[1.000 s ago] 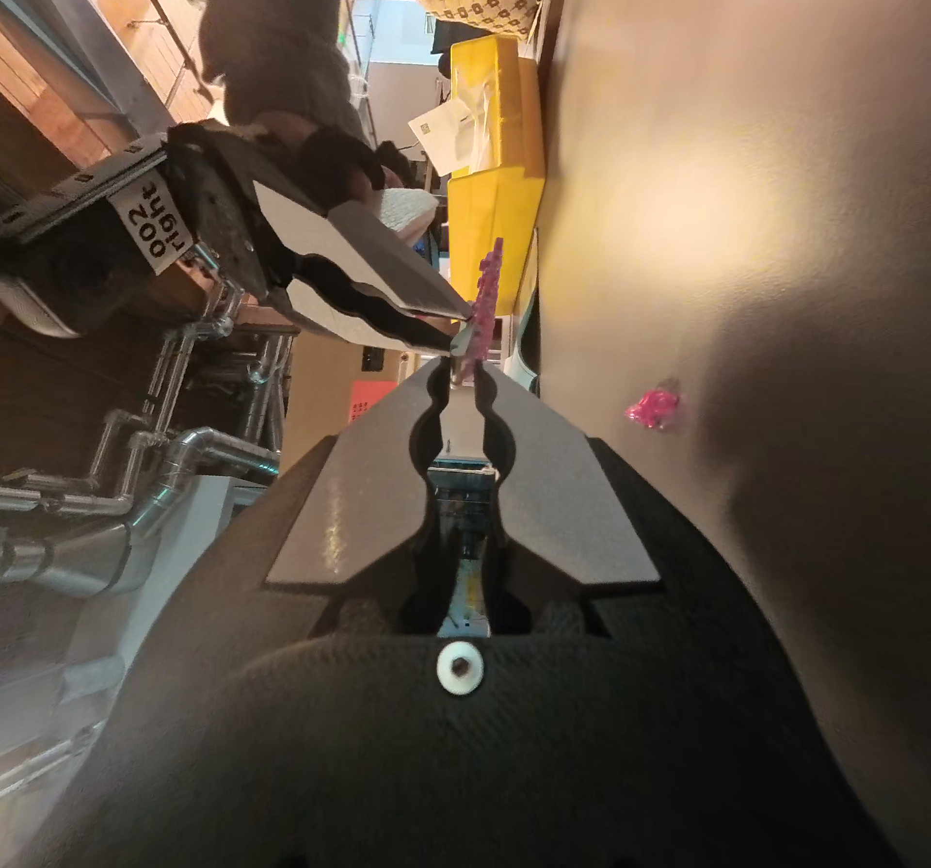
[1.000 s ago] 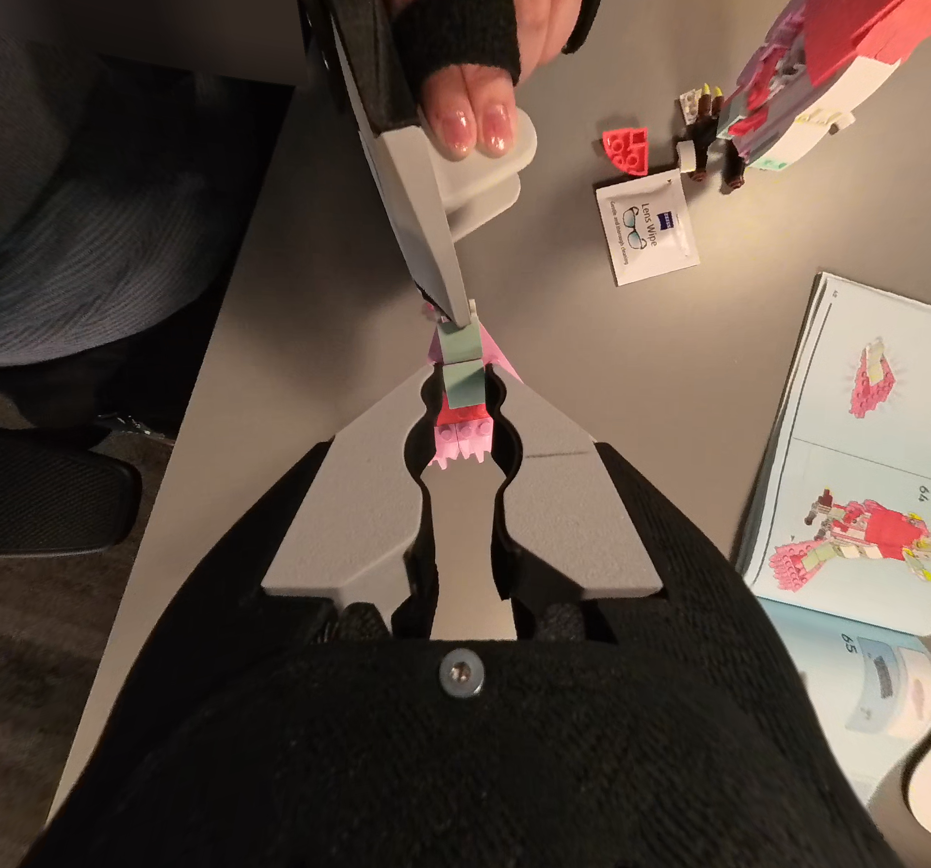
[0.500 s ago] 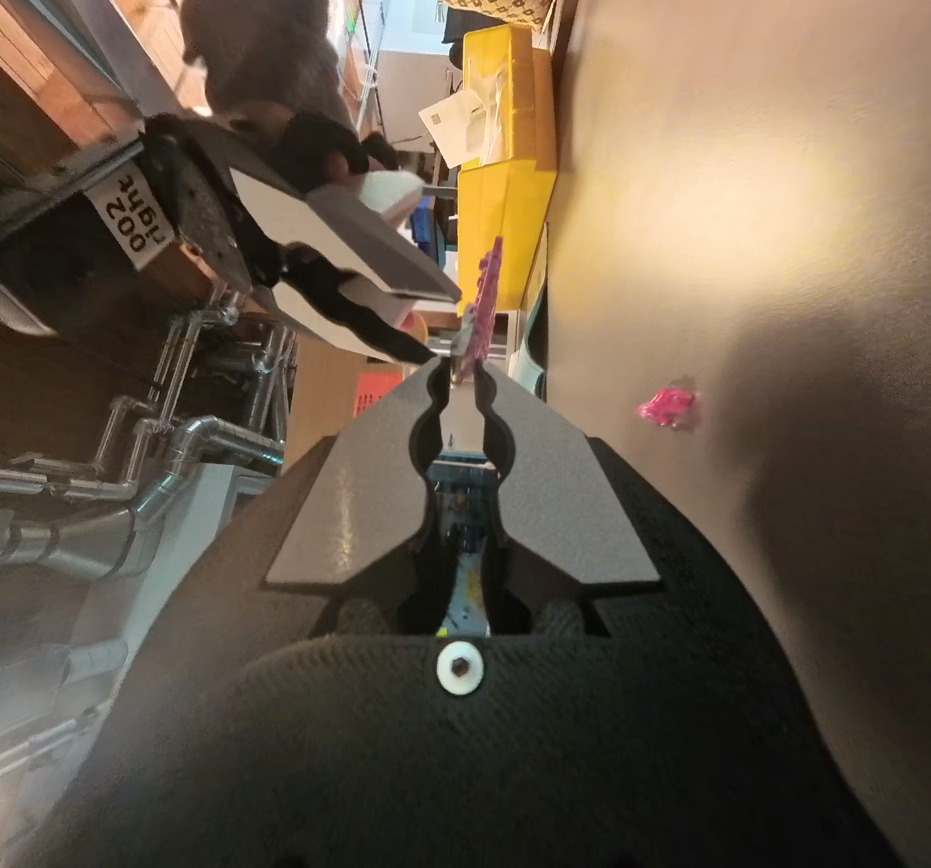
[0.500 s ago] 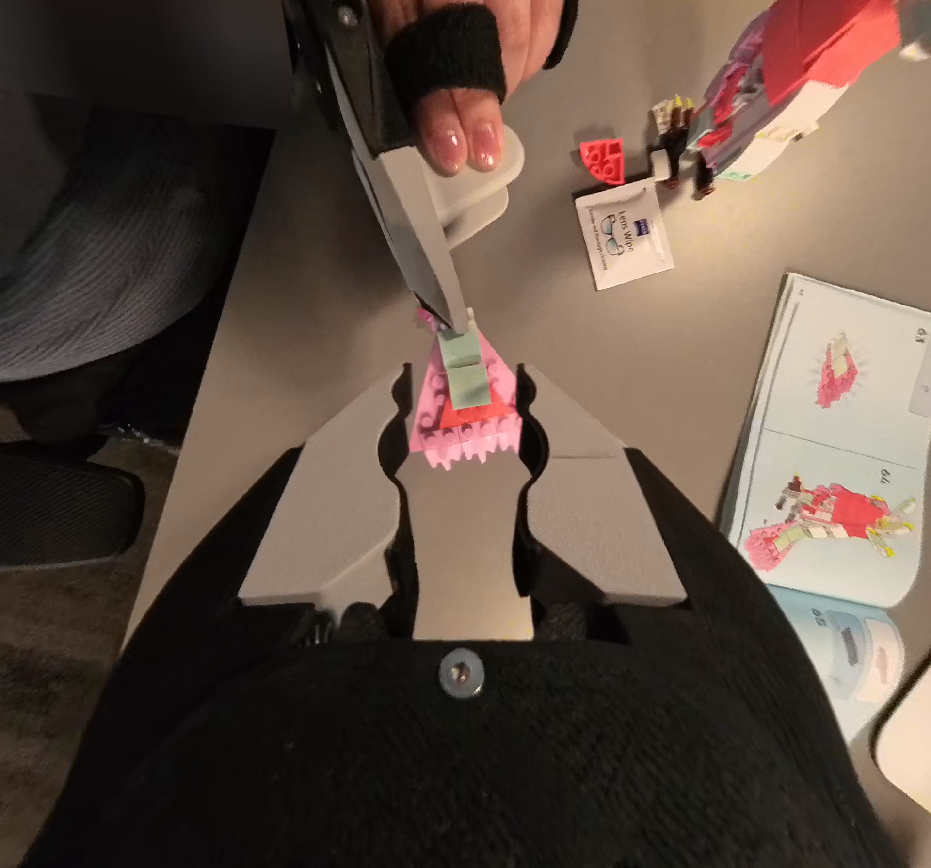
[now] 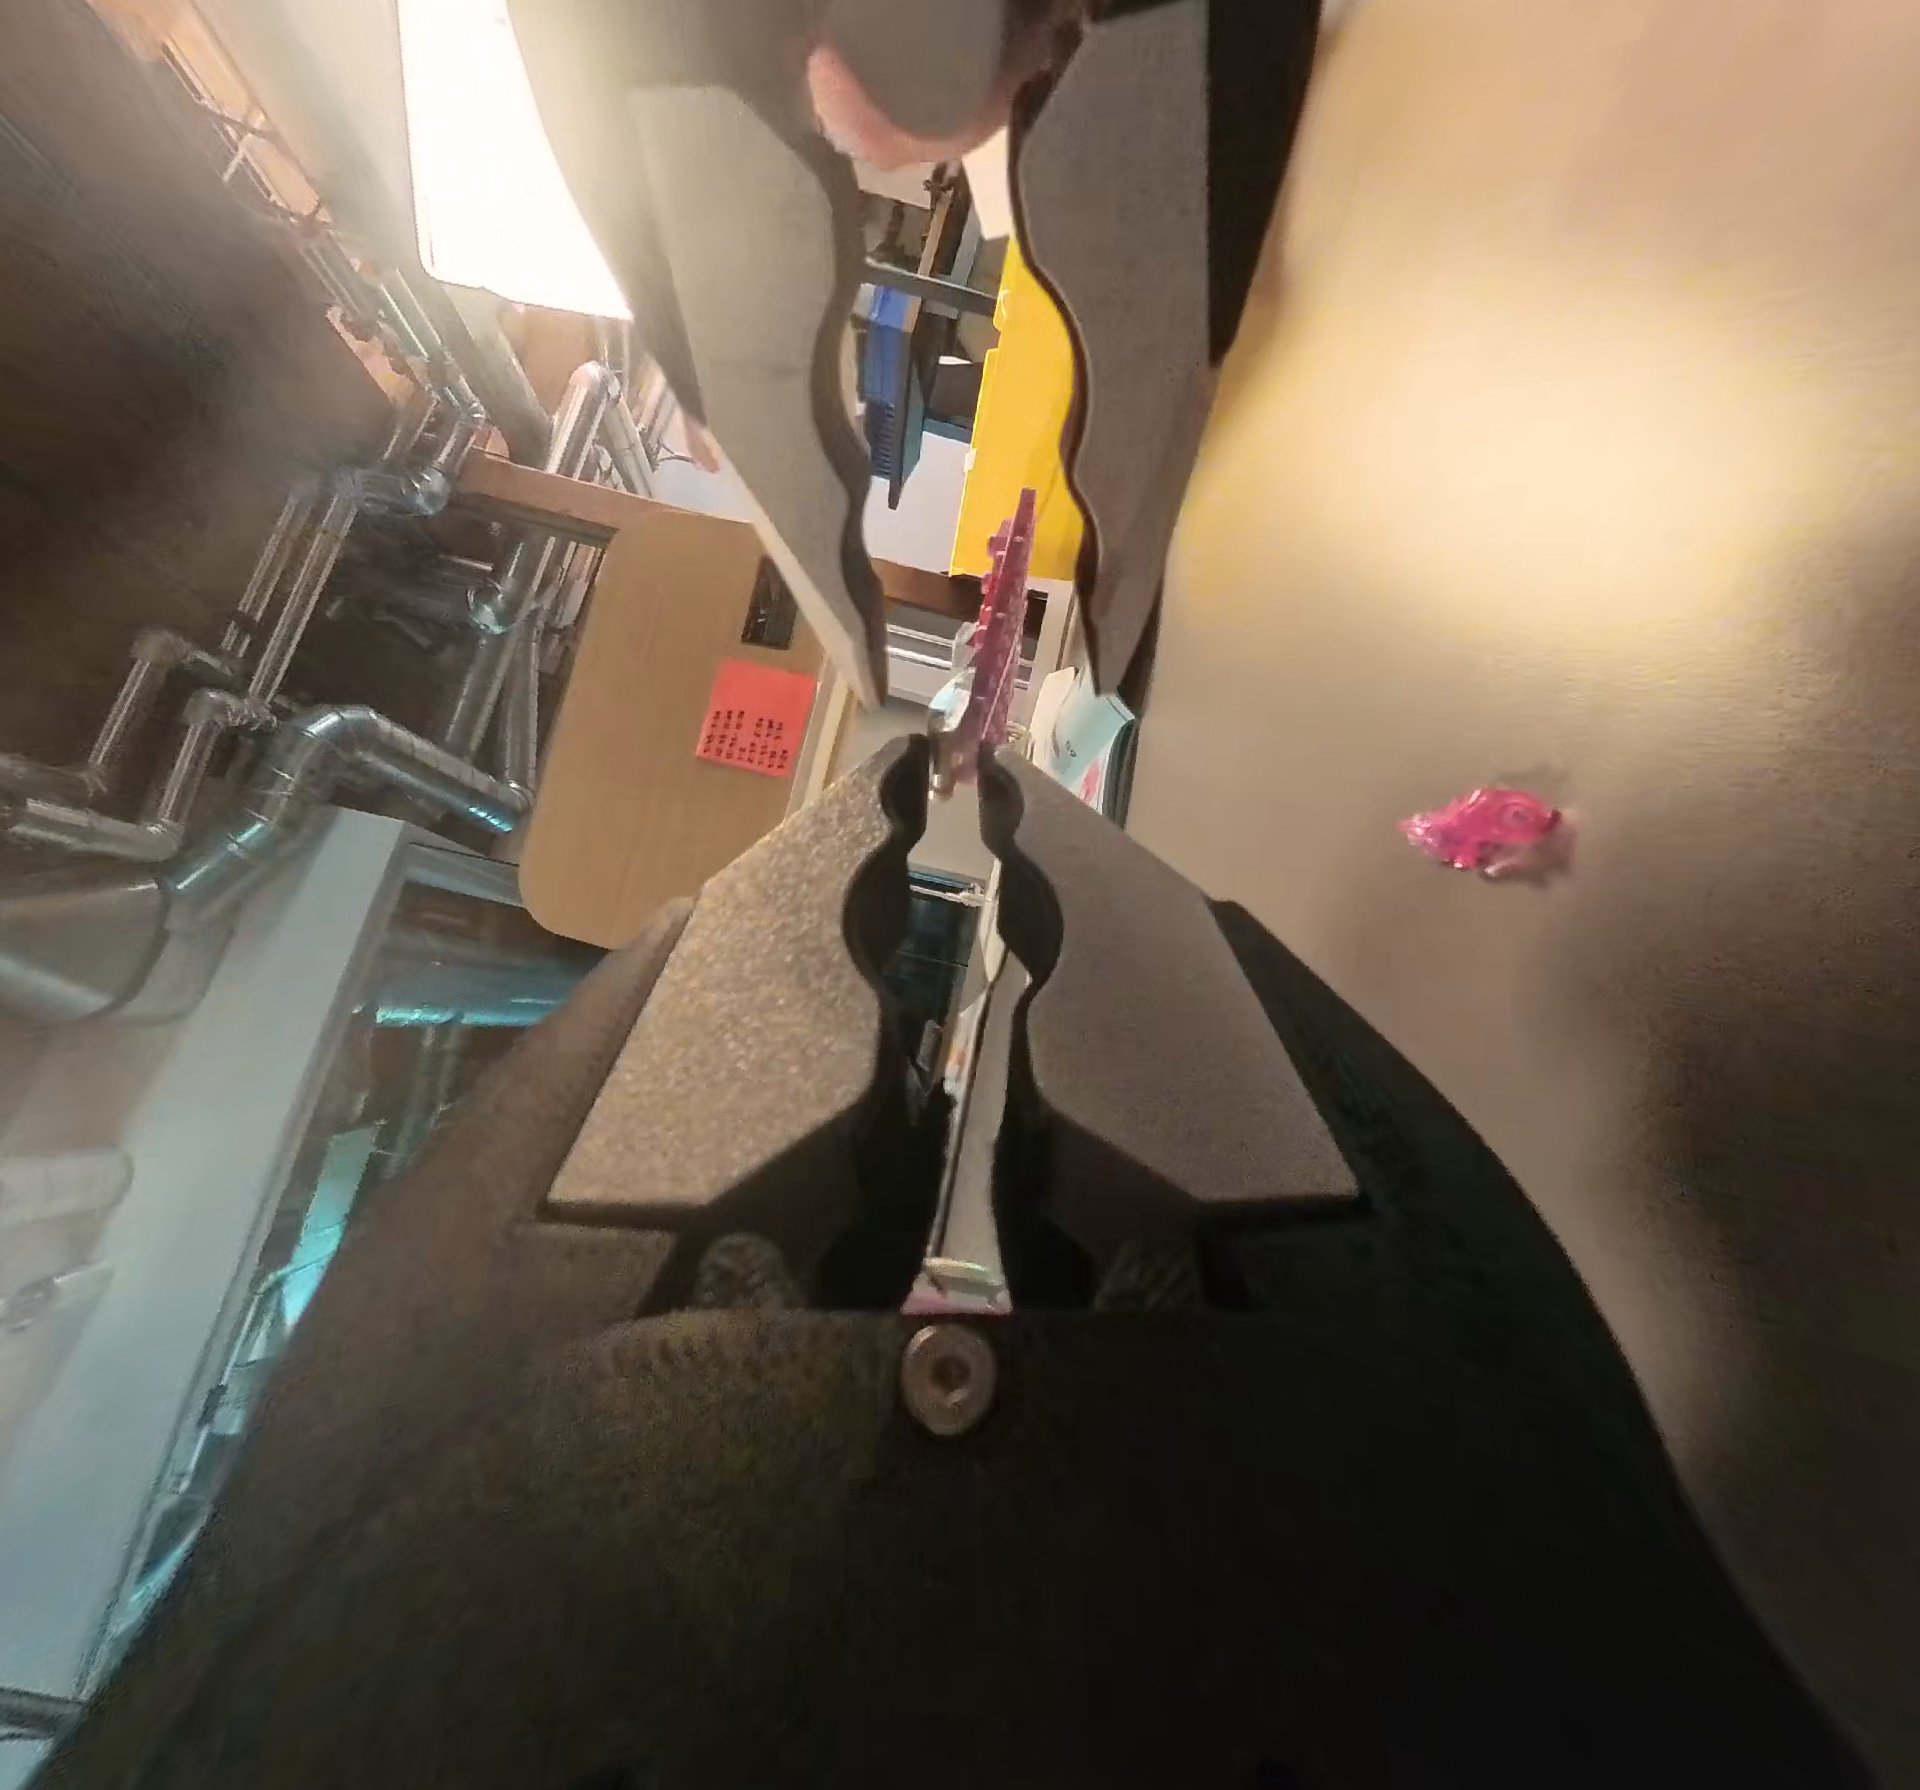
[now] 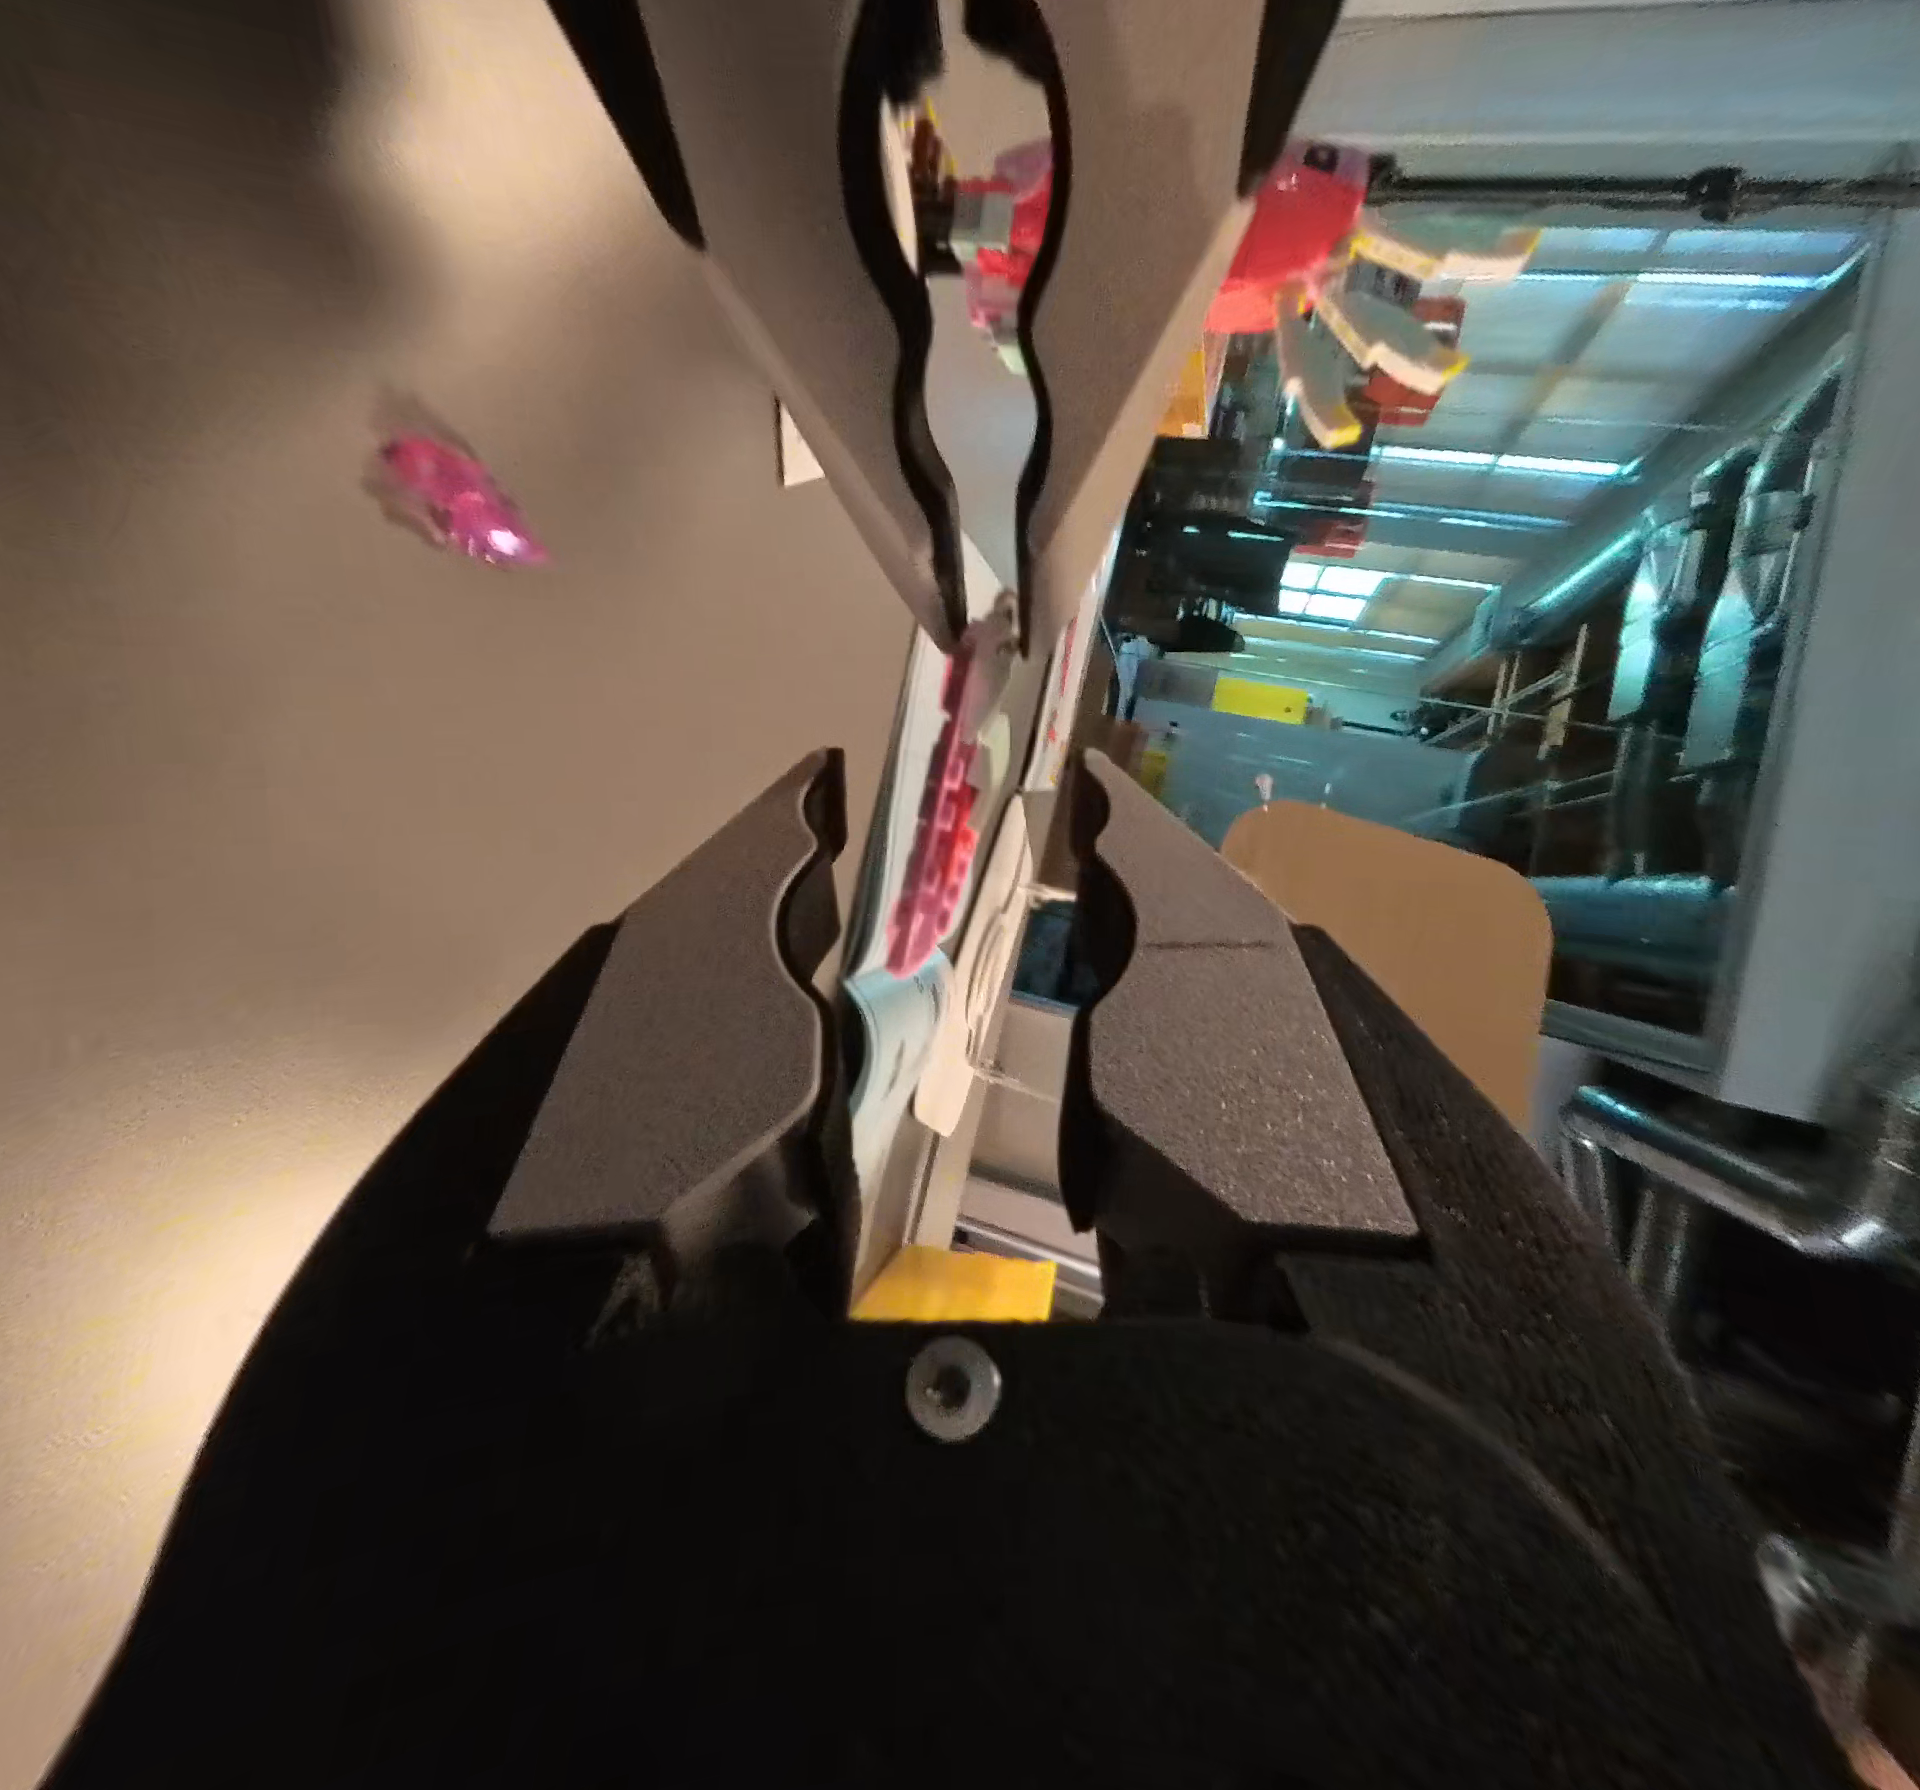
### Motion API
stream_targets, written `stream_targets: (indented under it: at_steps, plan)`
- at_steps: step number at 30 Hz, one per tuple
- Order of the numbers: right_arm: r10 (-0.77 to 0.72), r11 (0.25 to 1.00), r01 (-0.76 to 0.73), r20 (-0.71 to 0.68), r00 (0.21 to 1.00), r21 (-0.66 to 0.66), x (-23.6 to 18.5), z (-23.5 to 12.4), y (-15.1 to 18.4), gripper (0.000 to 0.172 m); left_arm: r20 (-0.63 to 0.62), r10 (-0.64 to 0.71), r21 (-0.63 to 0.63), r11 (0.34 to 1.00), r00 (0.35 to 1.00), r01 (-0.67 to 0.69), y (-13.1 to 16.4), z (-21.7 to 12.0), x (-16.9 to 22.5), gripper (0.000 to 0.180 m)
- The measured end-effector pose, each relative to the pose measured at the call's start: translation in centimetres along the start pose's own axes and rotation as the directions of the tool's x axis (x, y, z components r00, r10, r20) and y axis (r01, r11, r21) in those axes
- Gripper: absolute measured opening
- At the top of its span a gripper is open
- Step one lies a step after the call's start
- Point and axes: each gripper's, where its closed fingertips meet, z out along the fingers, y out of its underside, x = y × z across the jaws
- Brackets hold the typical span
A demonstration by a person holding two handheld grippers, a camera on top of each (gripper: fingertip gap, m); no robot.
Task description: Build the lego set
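beige tabletop (image 5: 1558, 390) fills one side of both tilted views. left gripper (image 5: 958, 772) is clenched on the thin end of a studded pink brick plate (image 5: 1003, 628) carrying a grey piece, held edge-on off the table. right gripper (image 6: 956, 784), jaws spread, flanks the plate without touching. a pink wrapper (image 5: 1486, 831) lies well apart from the plate.

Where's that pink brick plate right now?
The pink brick plate is pinched at one end by the left gripper, its length reaching between the open right gripper's fingers.
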Motion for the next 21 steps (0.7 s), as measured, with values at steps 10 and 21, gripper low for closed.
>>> stream_targets:
  at_steps: [10,21]
  plan:
    - [-0.069,0.997,0.067,-0.076,0.995,-0.038,0.02,0.68,-0.1,0.011,-0.017,-0.021,0.005,1.0,1.0,0.022,-0.11,-0.13,0.12,0.008]
    - [-0.04,0.999,0.039,-0.054,0.998,-0.017,-0.09,0.32,-0.18,0.008,-0.018,0.004,0.02,1.0,1.0,-0.003,-0.6,-0.23,0.27,0.008]
